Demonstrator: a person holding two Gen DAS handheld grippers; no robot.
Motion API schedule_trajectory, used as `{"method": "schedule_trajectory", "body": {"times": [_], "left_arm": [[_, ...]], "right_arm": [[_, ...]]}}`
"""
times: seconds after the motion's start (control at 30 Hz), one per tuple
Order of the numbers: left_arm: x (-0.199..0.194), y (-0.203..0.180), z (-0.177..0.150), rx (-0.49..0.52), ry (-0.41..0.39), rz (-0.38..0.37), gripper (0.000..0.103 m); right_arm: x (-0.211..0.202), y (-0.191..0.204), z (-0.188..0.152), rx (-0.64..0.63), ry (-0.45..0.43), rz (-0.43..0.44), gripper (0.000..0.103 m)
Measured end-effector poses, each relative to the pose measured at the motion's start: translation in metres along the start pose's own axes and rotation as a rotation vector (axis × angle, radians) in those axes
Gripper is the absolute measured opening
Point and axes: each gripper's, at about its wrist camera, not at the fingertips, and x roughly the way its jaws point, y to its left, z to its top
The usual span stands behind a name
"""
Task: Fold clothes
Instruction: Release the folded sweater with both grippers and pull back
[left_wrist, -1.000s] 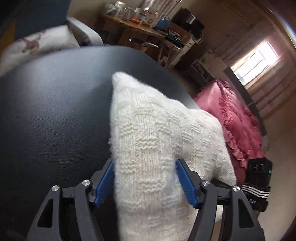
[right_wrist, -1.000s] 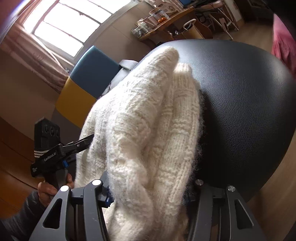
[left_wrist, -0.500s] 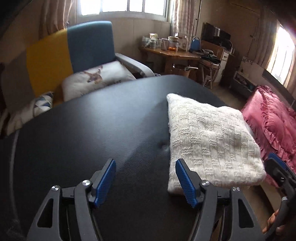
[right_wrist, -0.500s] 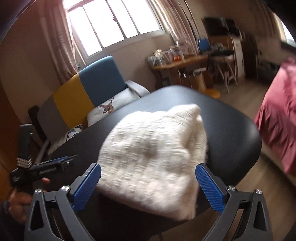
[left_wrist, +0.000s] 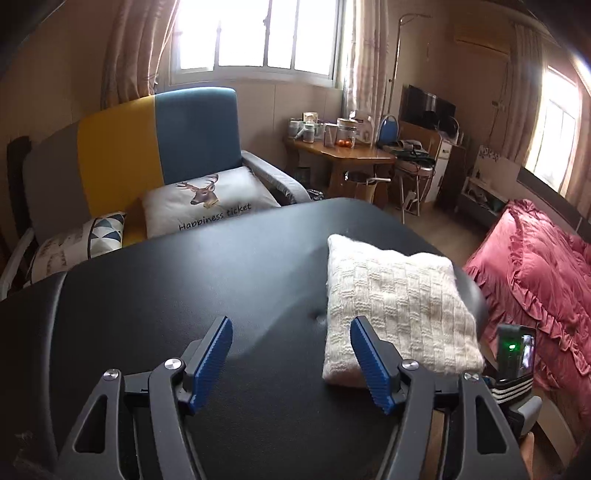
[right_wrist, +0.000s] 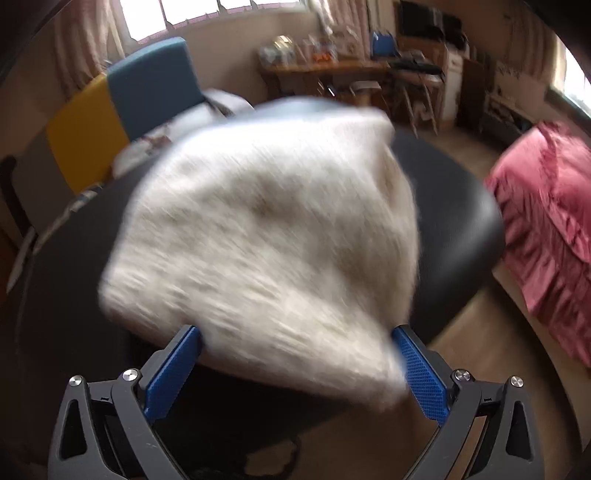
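A cream knitted sweater (left_wrist: 397, 301), folded into a thick square, lies on the right part of the black padded table (left_wrist: 192, 295). My left gripper (left_wrist: 291, 360) is open and empty above the table, just left of the sweater's near corner. My right gripper (right_wrist: 295, 369) is open, its jaws spread wide at the sweater's (right_wrist: 266, 243) near edge; the view is blurred by motion. The right gripper's body also shows in the left wrist view (left_wrist: 515, 354), at the table's right edge.
A blue, yellow and grey armchair (left_wrist: 147, 147) with a deer cushion (left_wrist: 207, 201) stands behind the table. A wooden desk (left_wrist: 343, 155) with jars is at the back. A pink ruffled bedspread (left_wrist: 535, 266) lies on the right. The table's rounded edge (right_wrist: 476, 236) drops to wooden floor.
Both grippers opened off the sweater and drew back a second ago. Since half a second ago the left has barely moved, while the right has moved back in close to the sweater's near edge.
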Motion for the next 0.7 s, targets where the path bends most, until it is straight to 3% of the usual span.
{"method": "schedule_trajectory", "body": {"times": [0.07,0.17,0.27,0.4,0.5,0.7], "left_arm": [[-0.002,-0.007,0.001,0.064,-0.002,0.058,0.062],[-0.006,-0.016,0.002,0.142,-0.031,0.158,0.062],[-0.006,-0.015,0.003,0.112,-0.022,0.123,0.062],[-0.003,-0.005,0.005,0.04,0.008,0.096,0.062],[-0.001,0.0,0.006,0.02,0.02,0.096,0.063],[0.008,-0.003,0.004,0.054,0.081,0.091,0.064]], "right_arm": [[0.001,-0.012,-0.006,0.052,0.008,0.022,0.103],[-0.029,-0.006,-0.003,-0.012,-0.087,-0.023,0.103],[-0.065,0.006,0.009,-0.079,-0.206,-0.079,0.103],[-0.101,0.029,0.026,-0.163,-0.33,-0.224,0.103],[-0.094,0.048,0.035,-0.208,-0.314,-0.276,0.103],[-0.078,0.073,0.031,-0.207,-0.306,-0.215,0.103]]}}
